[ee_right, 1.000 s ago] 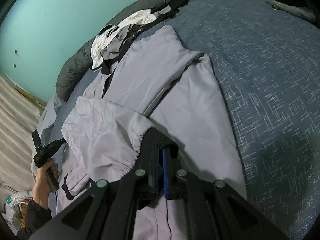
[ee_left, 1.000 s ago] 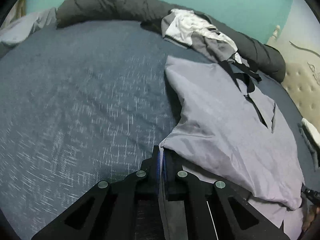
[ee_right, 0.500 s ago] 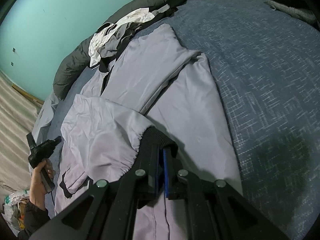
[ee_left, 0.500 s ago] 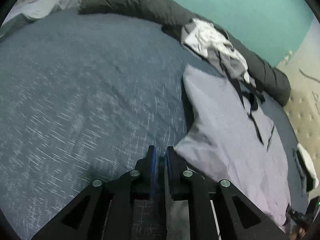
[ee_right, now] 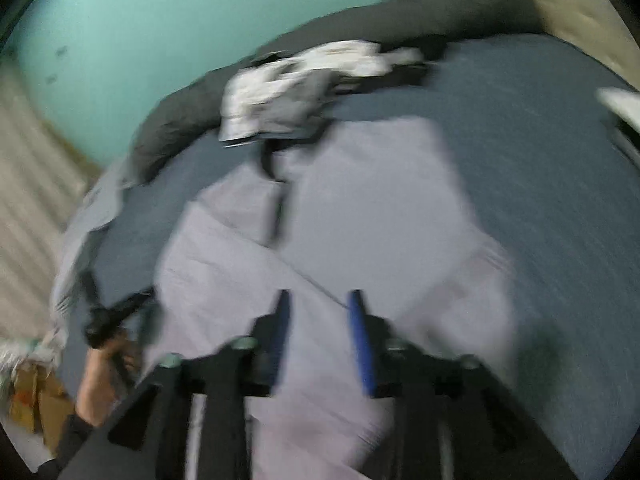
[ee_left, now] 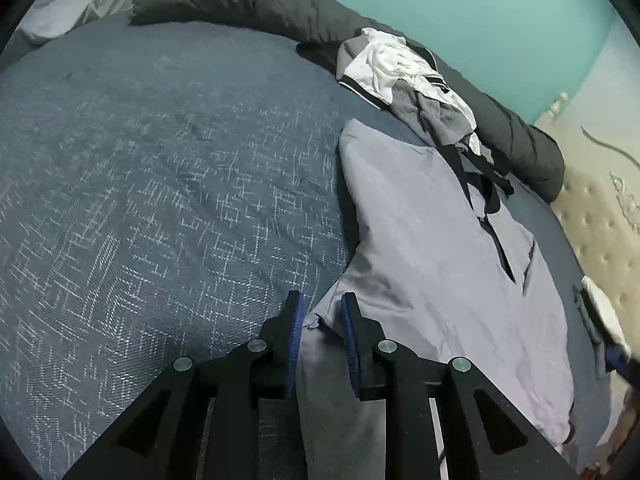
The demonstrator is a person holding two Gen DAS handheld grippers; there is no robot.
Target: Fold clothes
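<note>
A home bedroom: a bed with a dark blue patterned bedspread [ee_left: 168,184], a rolled dark duvet [ee_left: 248,4] along a turquoise wall [ee_left: 460,4], a beige tufted headboard [ee_left: 600,216], heaped laundry [ee_left: 404,72].

One grey jacket [ee_left: 432,248], one clothes pile [ee_left: 404,76], two grippers.

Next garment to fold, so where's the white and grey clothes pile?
In the left wrist view the clothes pile sits upper right, against the dark rolled duvet, just beyond the grey jacket.
</note>
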